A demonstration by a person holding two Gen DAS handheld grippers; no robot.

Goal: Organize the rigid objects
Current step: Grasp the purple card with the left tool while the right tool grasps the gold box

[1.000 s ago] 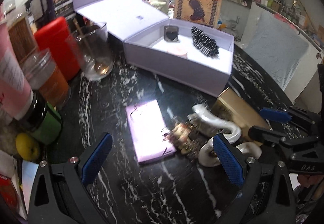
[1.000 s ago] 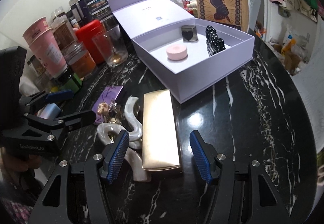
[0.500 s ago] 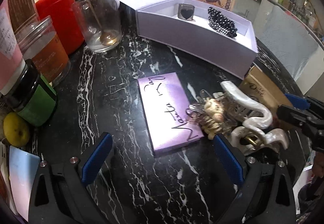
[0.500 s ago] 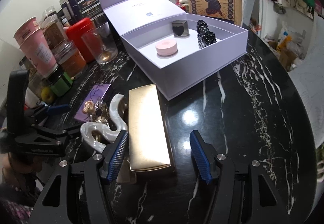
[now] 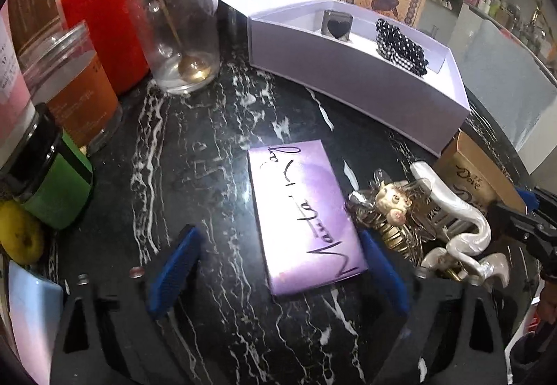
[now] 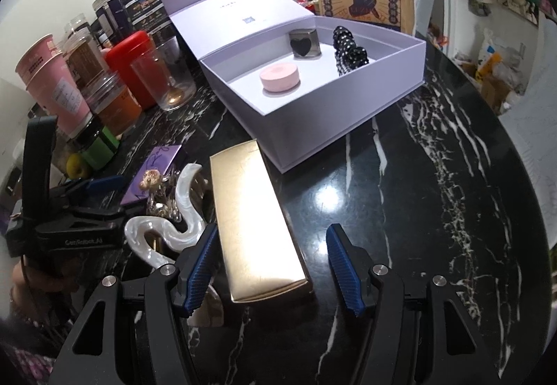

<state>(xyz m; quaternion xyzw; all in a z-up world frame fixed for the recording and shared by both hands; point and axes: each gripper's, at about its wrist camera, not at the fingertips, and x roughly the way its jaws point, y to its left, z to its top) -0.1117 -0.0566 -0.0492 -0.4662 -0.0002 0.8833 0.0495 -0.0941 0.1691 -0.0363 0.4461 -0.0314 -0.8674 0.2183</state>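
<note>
Left tool (image 5: 278,271) closing astride purple card (image 5: 304,216), flat mid-worktop (image 5: 195,148), pads not yet pressing. Step judged: pinching card for the lilac box (image 5: 358,82).

Right tool (image 6: 269,268) spread astride gold case (image 6: 252,214), near box corner, unpinched.

The left tongs (image 5: 276,271) point steeply down at the tabletop (image 5: 195,148), their blue-padded jaws closing, with the near end of a purple card (image 5: 306,217) between them; the pads are not pressing on it. The right tongs (image 6: 269,268) also tilt downward, jaws parted at a middling width around the near end of a gold box (image 6: 254,214), with a gap on the right side. A hand (image 6: 38,275) grips the left handle.
</note>
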